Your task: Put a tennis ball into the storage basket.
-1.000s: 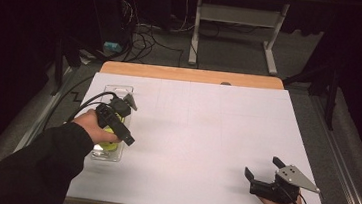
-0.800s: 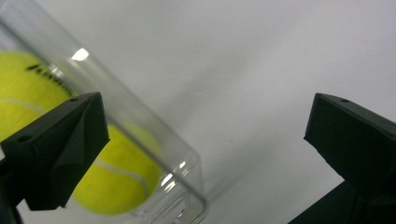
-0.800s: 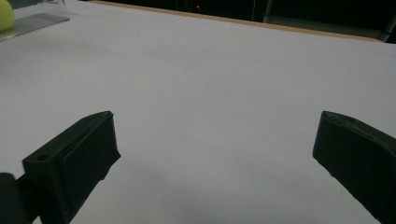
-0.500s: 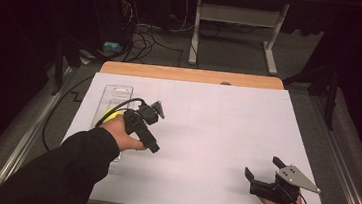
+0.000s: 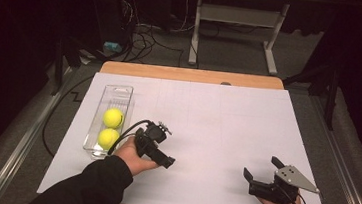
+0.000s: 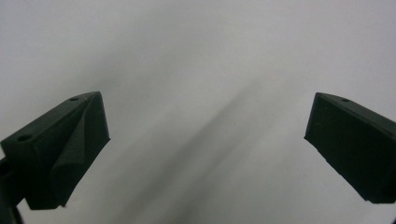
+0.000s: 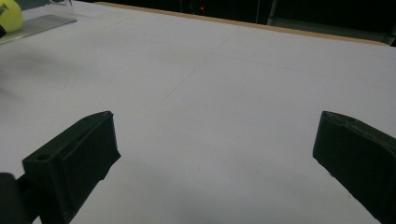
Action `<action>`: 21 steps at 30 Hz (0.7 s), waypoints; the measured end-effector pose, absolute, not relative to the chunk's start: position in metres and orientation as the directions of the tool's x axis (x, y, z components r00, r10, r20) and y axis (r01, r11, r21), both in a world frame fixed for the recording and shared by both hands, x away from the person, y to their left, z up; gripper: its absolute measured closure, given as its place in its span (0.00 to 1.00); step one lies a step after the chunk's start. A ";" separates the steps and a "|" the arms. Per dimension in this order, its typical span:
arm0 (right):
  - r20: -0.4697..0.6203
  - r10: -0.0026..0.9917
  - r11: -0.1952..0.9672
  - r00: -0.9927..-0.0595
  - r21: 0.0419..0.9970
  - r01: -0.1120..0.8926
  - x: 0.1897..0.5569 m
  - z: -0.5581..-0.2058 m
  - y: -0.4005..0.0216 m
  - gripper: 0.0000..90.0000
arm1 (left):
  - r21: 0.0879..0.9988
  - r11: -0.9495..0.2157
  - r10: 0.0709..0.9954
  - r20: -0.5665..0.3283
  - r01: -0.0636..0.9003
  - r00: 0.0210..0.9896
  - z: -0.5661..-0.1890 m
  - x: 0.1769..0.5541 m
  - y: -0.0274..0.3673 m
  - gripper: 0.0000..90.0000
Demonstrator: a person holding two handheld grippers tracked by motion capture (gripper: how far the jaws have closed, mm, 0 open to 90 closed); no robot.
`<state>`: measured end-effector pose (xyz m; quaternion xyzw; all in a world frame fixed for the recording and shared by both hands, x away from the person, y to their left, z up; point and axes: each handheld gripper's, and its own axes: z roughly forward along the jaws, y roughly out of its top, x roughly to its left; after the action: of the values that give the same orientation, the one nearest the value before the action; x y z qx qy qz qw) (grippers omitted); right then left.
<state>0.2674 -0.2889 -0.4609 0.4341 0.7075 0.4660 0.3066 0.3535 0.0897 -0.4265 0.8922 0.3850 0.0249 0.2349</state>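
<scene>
Left hand-held gripper (image 5: 161, 155) agape; right hand-held gripper (image 5: 261, 176) agape.

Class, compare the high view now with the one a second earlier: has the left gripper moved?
Yes. The left gripper has moved right, away from the clear tray it was over, and now sits above the white table cover, fingers open and empty.

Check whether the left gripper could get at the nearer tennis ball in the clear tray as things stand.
Probably yes. The left gripper is open and holds nothing, just right of the clear tray. The nearer tennis ball lies uncovered in the open-topped tray, though the gripper points away and would need turning back.
</scene>
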 end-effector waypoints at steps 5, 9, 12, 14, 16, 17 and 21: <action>-0.026 0.899 0.188 -0.438 0.925 0.330 0.267 -0.461 -0.288 0.00 | 0.550 -0.529 0.712 -0.127 0.646 0.691 -0.441 0.345 0.095 0.00; -0.021 0.894 0.186 -0.448 0.926 0.329 0.267 -0.461 -0.286 0.00 | 0.634 -0.472 0.715 -0.131 0.613 0.686 -0.452 0.339 0.100 0.00; -0.018 0.889 0.187 -0.457 0.926 0.327 0.267 -0.461 -0.282 0.00 | 0.708 -0.388 0.714 -0.174 0.590 0.678 -0.459 0.336 0.108 0.00; -0.014 0.886 0.184 -0.463 0.927 0.326 0.267 -0.461 -0.280 0.00 | 0.744 -0.337 0.705 -0.207 0.578 0.678 -0.463 0.335 0.114 0.00; -0.008 0.883 0.182 -0.468 0.928 0.326 0.266 -0.461 -0.279 0.00 | 0.775 -0.300 0.694 -0.223 0.557 0.684 -0.465 0.332 0.119 0.00; -0.010 0.882 0.183 -0.471 0.928 0.324 0.266 -0.461 -0.278 0.00 | 0.789 -0.293 0.689 -0.218 0.540 0.692 -0.464 0.330 0.121 0.00; -0.005 0.883 0.173 -0.469 0.933 0.316 0.265 -0.460 -0.275 0.00 | 0.842 -0.251 0.661 -0.212 0.478 0.720 -0.459 0.319 0.132 0.00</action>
<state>0.2651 -0.2753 -0.4596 0.4237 0.7073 0.4839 0.2933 0.3185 0.1319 -0.4590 0.7856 0.3624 0.0925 0.4929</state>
